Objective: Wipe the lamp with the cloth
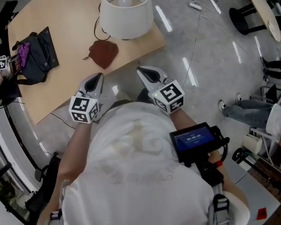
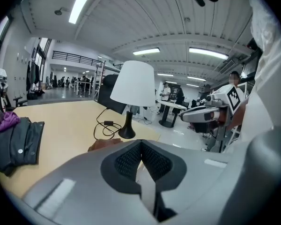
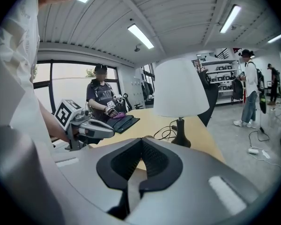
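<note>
In the head view the rust-brown cloth (image 1: 103, 53) lies on the counter (image 1: 61, 18) at upper centre, just below the white lamp (image 1: 126, 11), straight ahead of the left gripper (image 1: 99, 75) and nearer it than the right gripper (image 1: 140, 71); both grippers' fingers are pressed together, empty.

Little here can actually be read. A small blue screen (image 1: 193, 138) on the dark device at the person's chest shows a row of white digits split by colons, too small to make out. The cube on the left gripper (image 1: 99, 75) and the cube on the right gripper (image 1: 140, 70) each carry black-and-white square markers, which are coded patterns, not letters. No other print is legible.
</note>
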A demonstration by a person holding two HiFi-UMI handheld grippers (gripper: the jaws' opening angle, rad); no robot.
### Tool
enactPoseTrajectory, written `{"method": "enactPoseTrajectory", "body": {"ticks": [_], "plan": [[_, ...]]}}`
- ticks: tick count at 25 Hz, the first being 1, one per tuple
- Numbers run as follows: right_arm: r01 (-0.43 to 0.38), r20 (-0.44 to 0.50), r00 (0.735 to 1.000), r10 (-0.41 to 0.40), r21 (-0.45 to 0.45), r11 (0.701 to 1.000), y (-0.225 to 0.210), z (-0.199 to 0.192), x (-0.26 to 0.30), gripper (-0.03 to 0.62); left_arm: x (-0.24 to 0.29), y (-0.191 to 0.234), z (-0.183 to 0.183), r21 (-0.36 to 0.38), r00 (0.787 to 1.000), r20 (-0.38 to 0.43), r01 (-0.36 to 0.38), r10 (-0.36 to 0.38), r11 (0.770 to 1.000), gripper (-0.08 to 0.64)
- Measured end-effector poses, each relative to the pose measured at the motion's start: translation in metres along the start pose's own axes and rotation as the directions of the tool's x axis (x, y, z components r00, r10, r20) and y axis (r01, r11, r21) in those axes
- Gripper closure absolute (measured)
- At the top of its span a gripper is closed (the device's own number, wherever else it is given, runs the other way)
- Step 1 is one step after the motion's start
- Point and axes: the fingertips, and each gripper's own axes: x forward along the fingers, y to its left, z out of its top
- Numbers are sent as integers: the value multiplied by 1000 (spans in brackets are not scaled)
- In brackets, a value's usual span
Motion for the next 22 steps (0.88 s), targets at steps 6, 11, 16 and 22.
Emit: {"method": "enactPoseTrajectory", "body": {"ticks": [6,11,16,22], "plan": [[25,-9,1000,-24,57,998,-3,-17,-4,578,20,18,-27,-10,997,-75,-5,4,1000,558],[33,-7,999,-33,93,995,-17,-18,-6,578,45,29,-29,67,993,-113,-5,13,998,558],[30,3,1000,-31,109,994,-39,-13,-3,578,76,61,-40,133,982,-179,-42,66,990,558],[45,6,999,-46,136,990,-60,-6,-1,578,95,95,-55,72,956,-275,-81,98,994,501]]}}
